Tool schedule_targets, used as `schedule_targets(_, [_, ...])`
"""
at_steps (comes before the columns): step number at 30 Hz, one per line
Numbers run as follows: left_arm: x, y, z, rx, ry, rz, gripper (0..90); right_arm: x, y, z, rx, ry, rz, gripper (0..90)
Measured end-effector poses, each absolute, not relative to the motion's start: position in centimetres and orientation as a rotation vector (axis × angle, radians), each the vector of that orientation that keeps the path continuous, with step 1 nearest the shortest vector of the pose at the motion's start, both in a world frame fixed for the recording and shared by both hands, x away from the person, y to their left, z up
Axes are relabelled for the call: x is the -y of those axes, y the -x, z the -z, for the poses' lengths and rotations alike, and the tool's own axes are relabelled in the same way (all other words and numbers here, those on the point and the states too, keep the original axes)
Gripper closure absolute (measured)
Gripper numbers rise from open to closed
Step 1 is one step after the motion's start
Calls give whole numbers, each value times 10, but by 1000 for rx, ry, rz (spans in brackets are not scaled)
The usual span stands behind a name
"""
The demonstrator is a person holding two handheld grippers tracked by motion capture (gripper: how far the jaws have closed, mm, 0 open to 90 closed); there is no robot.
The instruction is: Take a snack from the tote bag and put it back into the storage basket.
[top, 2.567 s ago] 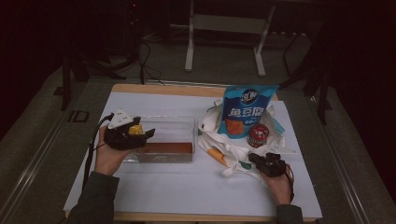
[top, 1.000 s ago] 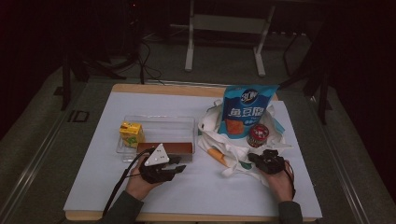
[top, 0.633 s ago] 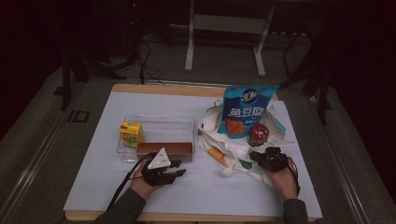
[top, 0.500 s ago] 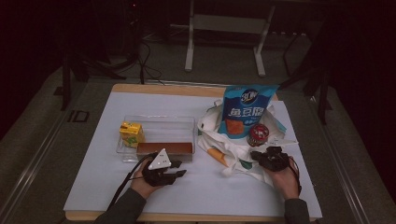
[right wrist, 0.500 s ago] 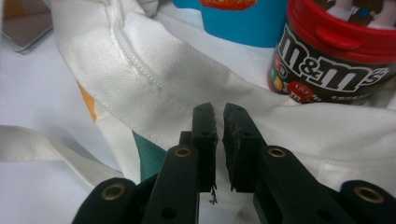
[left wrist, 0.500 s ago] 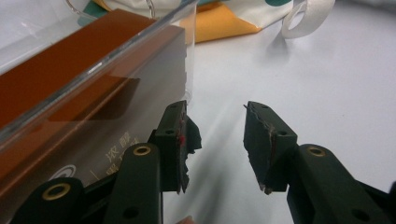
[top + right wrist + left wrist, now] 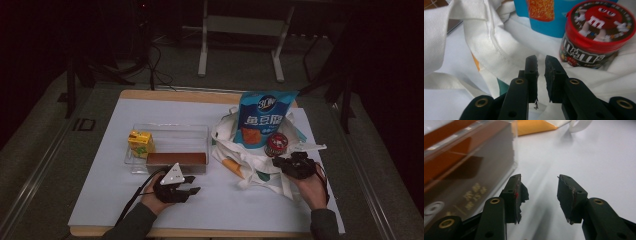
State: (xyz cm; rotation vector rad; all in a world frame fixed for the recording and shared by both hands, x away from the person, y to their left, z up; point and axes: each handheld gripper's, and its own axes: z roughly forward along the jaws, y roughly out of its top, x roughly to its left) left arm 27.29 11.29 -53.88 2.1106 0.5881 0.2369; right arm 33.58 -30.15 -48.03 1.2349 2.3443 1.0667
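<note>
While the left gripper (image 7: 192,185) rests low on the white table cover (image 7: 100,195), just in front of the clear tray (image 7: 167,131), its jaws stand apart with nothing between them; they have just been opening. In the left gripper view the two black jaws frame bare white surface, and the long brown box (image 7: 456,170) lies close on the left, behind the tray's clear wall. From above, that box fills the tray's near side and a yellow juice carton (image 7: 140,143) stands at the tray's left end.

The right gripper (image 7: 280,165) hovers over the white cloth bag (image 7: 250,170) on the right side of the table. Its jaws are a narrow slit apart and have just been opening slightly; nothing is gripped between them, though cloth lies right beneath the tips. Just beyond them, to the right in the right gripper view, a red candy tub (image 7: 594,40) stands on the bag, and a blue snack pouch (image 7: 265,117) stands upright behind it.
</note>
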Motion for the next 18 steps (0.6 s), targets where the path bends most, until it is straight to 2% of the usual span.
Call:
schedule_targets(11, [-112, -270, 539, -589, -2107, -275, 526, 301, -348, 464, -2330, -1222, -1058, 777])
schedule_targets(18, [-112, -270, 540, -594, -2114, -274, 518, 301, -358, 455, -2311, -1206, -1063, 717])
